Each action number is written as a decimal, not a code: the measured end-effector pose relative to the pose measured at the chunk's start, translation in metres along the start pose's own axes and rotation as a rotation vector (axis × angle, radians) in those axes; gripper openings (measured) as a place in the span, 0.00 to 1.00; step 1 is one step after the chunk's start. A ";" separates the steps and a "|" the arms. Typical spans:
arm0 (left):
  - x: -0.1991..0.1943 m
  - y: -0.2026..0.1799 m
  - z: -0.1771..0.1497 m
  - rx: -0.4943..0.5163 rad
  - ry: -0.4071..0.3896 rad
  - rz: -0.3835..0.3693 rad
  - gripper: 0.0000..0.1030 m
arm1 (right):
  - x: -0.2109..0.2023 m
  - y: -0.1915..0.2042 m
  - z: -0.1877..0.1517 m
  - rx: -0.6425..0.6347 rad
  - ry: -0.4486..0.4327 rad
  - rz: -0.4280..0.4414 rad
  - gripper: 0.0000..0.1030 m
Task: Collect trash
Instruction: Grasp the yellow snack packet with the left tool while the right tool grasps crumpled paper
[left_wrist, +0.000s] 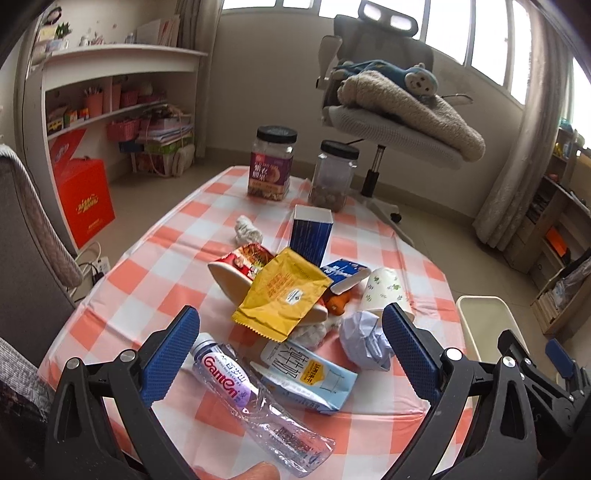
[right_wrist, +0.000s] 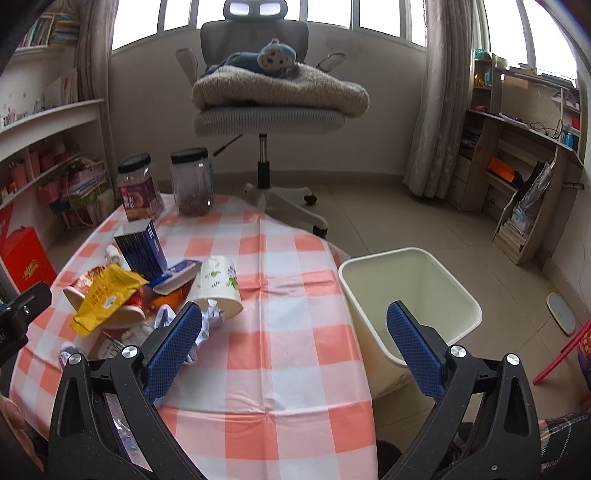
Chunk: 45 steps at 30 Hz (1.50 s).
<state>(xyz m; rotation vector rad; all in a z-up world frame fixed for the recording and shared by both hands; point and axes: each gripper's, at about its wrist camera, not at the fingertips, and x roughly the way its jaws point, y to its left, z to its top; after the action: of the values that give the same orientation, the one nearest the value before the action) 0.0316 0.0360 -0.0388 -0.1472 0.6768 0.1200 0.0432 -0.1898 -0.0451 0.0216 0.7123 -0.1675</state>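
Trash is piled on a table with a pink checked cloth. My left gripper hangs open just above a clear Ganten bottle, a flattened milk carton and a crumpled paper ball. Behind these lie a yellow wrapper, a tipped paper cup and an upright blue box. My right gripper is open and holds nothing, above the cloth between the pile and a cream bin. The cup and the wrapper are to its left.
Two black-lidded jars stand at the table's far end, with a white tissue wad nearby. An office chair with a blanket and a plush toy is beyond the table. The bin stands on the floor at the table's right edge.
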 end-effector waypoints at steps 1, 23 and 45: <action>0.003 0.004 0.000 -0.006 0.013 0.008 0.93 | 0.004 0.001 -0.001 0.006 -0.011 0.008 0.93; 0.128 -0.015 0.051 0.298 0.483 -0.056 0.93 | 0.103 0.034 0.064 -0.217 0.333 0.164 0.93; 0.145 -0.005 0.051 0.305 0.488 -0.155 0.35 | 0.142 0.080 0.004 -0.238 0.565 0.387 0.93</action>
<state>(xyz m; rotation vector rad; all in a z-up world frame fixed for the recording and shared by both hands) 0.1757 0.0487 -0.0903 0.0692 1.1566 -0.1749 0.1640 -0.1315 -0.1378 -0.0227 1.2707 0.3088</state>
